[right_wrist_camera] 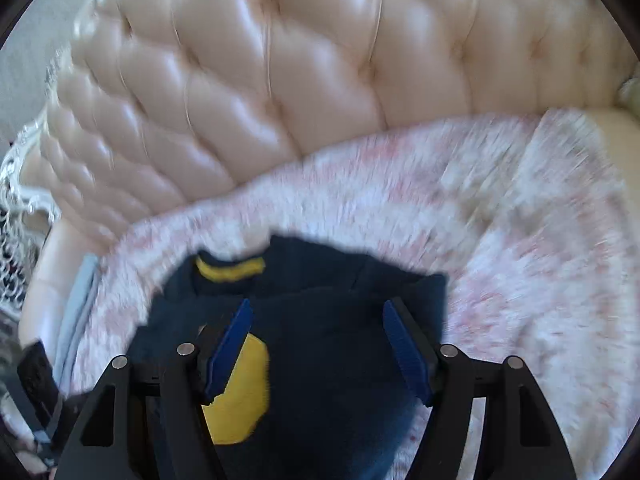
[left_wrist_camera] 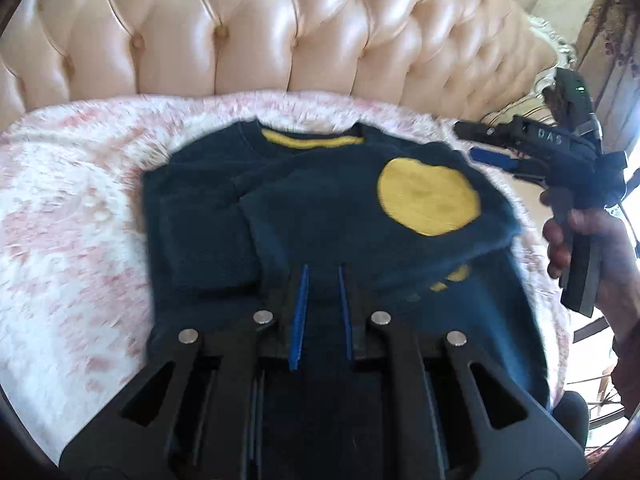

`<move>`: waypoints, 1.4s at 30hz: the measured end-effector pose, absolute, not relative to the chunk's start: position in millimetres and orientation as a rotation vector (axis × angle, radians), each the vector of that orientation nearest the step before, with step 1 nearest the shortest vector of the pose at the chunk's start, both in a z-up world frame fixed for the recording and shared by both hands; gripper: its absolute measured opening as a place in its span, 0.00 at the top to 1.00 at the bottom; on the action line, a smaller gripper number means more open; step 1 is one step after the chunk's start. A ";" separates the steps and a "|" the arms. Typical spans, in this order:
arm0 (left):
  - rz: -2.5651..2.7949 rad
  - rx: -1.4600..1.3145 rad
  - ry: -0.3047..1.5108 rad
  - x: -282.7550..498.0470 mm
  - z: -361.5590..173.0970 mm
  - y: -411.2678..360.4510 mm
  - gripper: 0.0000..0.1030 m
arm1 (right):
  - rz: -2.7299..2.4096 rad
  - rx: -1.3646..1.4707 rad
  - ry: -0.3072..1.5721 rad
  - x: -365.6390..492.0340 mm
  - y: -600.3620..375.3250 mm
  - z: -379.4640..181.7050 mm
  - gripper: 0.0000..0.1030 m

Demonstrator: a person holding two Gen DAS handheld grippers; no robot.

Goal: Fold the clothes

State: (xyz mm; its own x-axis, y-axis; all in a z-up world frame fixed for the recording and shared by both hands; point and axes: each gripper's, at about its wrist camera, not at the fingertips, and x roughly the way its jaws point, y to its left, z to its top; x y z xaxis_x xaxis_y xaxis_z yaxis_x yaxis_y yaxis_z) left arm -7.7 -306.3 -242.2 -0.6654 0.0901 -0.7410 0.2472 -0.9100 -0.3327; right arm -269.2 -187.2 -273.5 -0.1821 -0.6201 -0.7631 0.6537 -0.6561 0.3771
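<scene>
A dark navy sweater (left_wrist_camera: pixel 320 208) lies flat on a fluffy pink-and-white blanket (left_wrist_camera: pixel 72 208), its collar with yellow lining toward the sofa back. A sleeve with a round yellow patch (left_wrist_camera: pixel 428 196) is folded across its body. My left gripper (left_wrist_camera: pixel 322 272) sits at the near hem, its blue pads close together with navy cloth between them. My right gripper (right_wrist_camera: pixel 318 308) hovers open over the sweater (right_wrist_camera: pixel 332 344) just below the collar, nothing pinched. From the left wrist view the right gripper (left_wrist_camera: pixel 468 143) is held by a hand (left_wrist_camera: pixel 592 248) off the sweater's right shoulder.
A tufted cream leather sofa back (left_wrist_camera: pixel 280 28) rises right behind the blanket (right_wrist_camera: pixel 520 240). A carved white armrest (left_wrist_camera: pixel 556 56) and curtained window stand at the right. A pale blue cloth (right_wrist_camera: pixel 80 300) lies at the blanket's left edge.
</scene>
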 end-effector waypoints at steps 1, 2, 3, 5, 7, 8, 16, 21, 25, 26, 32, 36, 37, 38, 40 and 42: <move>-2.728 1.196 0.622 8.0 -233.3 -302.5 0.76 | -1.984 1.168 0.046 -259.8 -181.6 -257.0 0.30; -2.740 1.149 0.608 24.7 -224.5 -298.0 0.62 | -2.017 1.121 0.078 -238.8 -173.3 -246.6 0.23; -2.753 1.099 0.591 45.6 -217.0 -291.5 0.42 | -2.047 1.074 0.112 -217.0 -164.8 -236.5 0.18; -2.755 1.017 0.592 88.4 -209.7 -282.8 0.27 | -2.105 0.978 0.179 -173.3 -147.9 -216.3 0.18; -2.724 1.033 0.659 127.1 -208.9 -275.4 0.27 | -2.159 0.879 0.246 -129.7 -130.9 -196.1 0.18; -2.699 1.062 0.707 143.1 -211.7 -272.7 0.27 | -2.172 0.901 0.245 -109.1 -119.0 -197.7 0.18; -2.647 1.174 0.757 231.0 -244.0 -257.9 0.36 | -2.060 1.250 0.215 12.0 -39.2 -258.7 0.18; -2.666 1.095 0.729 196.1 -231.7 -284.3 0.36 | -2.079 1.243 0.251 14.5 -39.4 -256.2 0.18; -2.677 1.086 0.454 109.9 -235.8 -332.2 0.36 | -2.087 1.161 0.343 -4.5 -75.8 -250.7 0.16; -2.685 1.144 0.418 90.6 -243.5 -342.4 0.37 | -2.080 1.180 0.375 -12.7 -89.0 -256.5 0.16; -2.632 1.414 0.048 24.1 -278.1 -367.7 0.42 | -2.094 1.231 0.351 -6.0 -83.1 -268.3 0.16; -2.583 1.528 -0.177 11.7 -301.8 -362.9 0.47 | -2.051 1.256 0.428 8.4 -74.8 -292.0 0.16; -2.568 1.530 -0.165 8.6 -303.6 -366.9 0.47 | -2.047 1.255 0.427 8.7 -73.7 -292.1 0.15; -2.555 1.529 -0.146 6.2 -304.7 -371.2 0.47 | -2.044 1.252 0.426 8.9 -72.6 -291.8 0.15; -2.546 1.506 -0.066 5.7 -302.8 -381.8 0.47 | -2.038 1.248 0.423 9.1 -70.5 -291.1 0.15; -2.543 1.506 -0.079 6.4 -302.2 -381.9 0.47 | -2.024 1.244 0.447 10.4 -70.6 -291.6 0.13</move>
